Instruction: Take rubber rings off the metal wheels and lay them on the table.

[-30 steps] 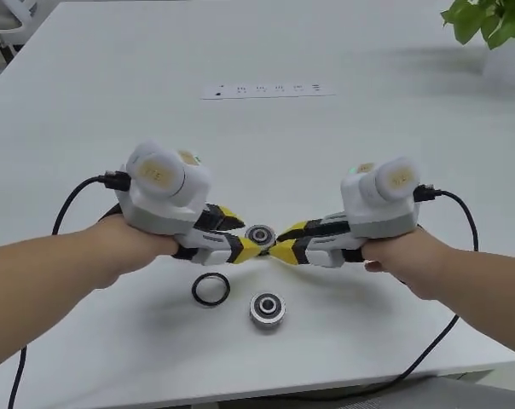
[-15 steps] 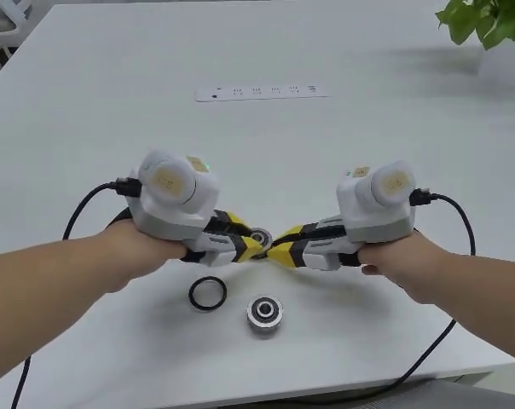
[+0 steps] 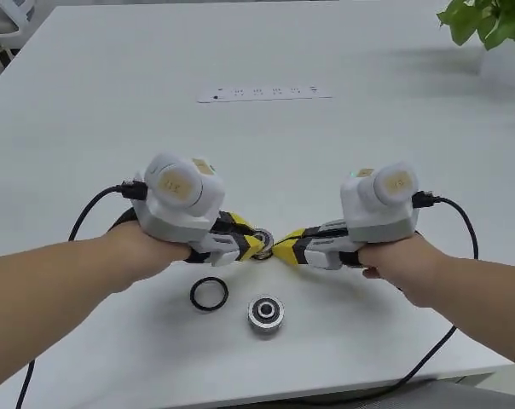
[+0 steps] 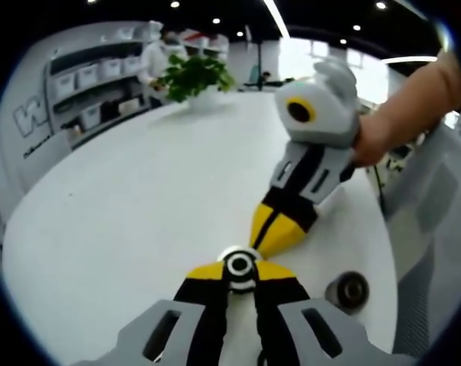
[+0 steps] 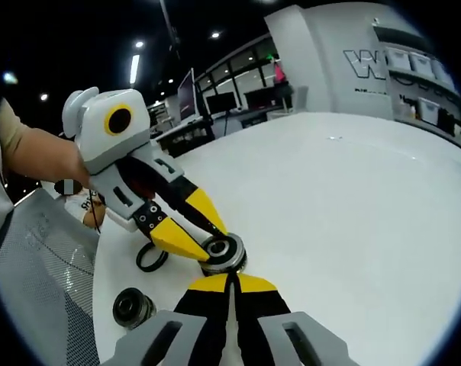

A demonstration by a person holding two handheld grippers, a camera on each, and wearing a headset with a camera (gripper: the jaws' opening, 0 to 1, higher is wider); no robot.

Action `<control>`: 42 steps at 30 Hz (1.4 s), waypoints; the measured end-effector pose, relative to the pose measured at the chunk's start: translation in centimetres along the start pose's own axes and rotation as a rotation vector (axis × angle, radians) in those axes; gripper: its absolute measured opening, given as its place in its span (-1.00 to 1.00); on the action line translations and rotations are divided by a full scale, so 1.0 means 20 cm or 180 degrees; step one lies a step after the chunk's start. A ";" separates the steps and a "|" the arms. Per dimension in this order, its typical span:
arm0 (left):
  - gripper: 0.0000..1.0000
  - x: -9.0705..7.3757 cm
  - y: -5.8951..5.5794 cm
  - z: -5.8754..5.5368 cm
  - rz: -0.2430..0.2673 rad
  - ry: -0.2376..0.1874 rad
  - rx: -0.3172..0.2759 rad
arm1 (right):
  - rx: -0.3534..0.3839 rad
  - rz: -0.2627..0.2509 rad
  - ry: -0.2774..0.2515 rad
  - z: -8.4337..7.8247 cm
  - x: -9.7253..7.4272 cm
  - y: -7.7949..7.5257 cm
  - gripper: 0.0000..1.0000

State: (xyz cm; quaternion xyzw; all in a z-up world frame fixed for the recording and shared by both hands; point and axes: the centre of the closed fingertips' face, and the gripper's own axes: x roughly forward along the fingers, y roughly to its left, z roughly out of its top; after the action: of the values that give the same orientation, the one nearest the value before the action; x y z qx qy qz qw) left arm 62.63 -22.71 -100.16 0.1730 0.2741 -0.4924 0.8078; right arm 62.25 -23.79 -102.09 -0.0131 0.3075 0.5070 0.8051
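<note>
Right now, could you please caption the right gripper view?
Left gripper clamps a metal wheel; shut right gripper tips meet its rim.

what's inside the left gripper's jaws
A metal wheel, clamped by the left gripper. The right gripper's shut tips meet its rim; what they pinch there, if anything, is covered.

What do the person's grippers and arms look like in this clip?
The left gripper and right gripper match: pale grey rounded bodies with a round yellowish disc on the head, black jaw arms, yellow wedge tips. A black cable trails from each rear. The forearms are bare.
</note>
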 end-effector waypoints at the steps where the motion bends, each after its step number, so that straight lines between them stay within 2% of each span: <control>1: -0.75 0.00 0.00 0.00 0.0004 0.0010 0.0010 | 0.0102 -0.0008 -0.0031 0.00 0.00 0.00 -1.00; 8: -0.75 0.00 0.01 -0.01 0.0062 0.0032 0.0017 | 0.0669 0.0003 -0.0265 0.01 -0.01 -0.03 -1.00; 13: -0.76 0.00 0.01 0.00 0.0082 0.0047 -0.0020 | 0.0841 0.0000 -0.0413 0.05 -0.04 -0.04 -1.00; 19: -0.76 0.00 0.01 0.00 0.0100 0.0065 -0.0030 | 0.0983 0.0035 -0.0505 0.07 -0.04 -0.02 -1.00; 25: -0.76 0.00 0.01 0.00 0.0101 0.0121 0.0018 | 0.0990 0.0039 -0.0515 0.08 -0.04 -0.01 -1.00; 34: -0.76 0.00 0.02 -0.01 0.0130 0.0133 0.0030 | 0.0941 0.0046 -0.0508 0.10 -0.03 0.01 -1.00; 40: -0.76 0.01 0.02 -0.01 0.0140 0.0133 0.0030 | 0.0883 0.0149 -0.0492 0.12 -0.01 0.06 -1.00; 42: -0.76 0.01 0.02 0.00 0.0141 0.0125 0.0034 | 0.0899 0.0359 -0.0625 0.17 -0.01 0.12 -1.00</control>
State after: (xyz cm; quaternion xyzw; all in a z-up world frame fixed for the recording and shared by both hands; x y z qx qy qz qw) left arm 63.05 -22.55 -100.29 0.1929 0.2834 -0.4723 0.8120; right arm 61.90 -21.57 -98.50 0.1669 0.2958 0.5020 0.7954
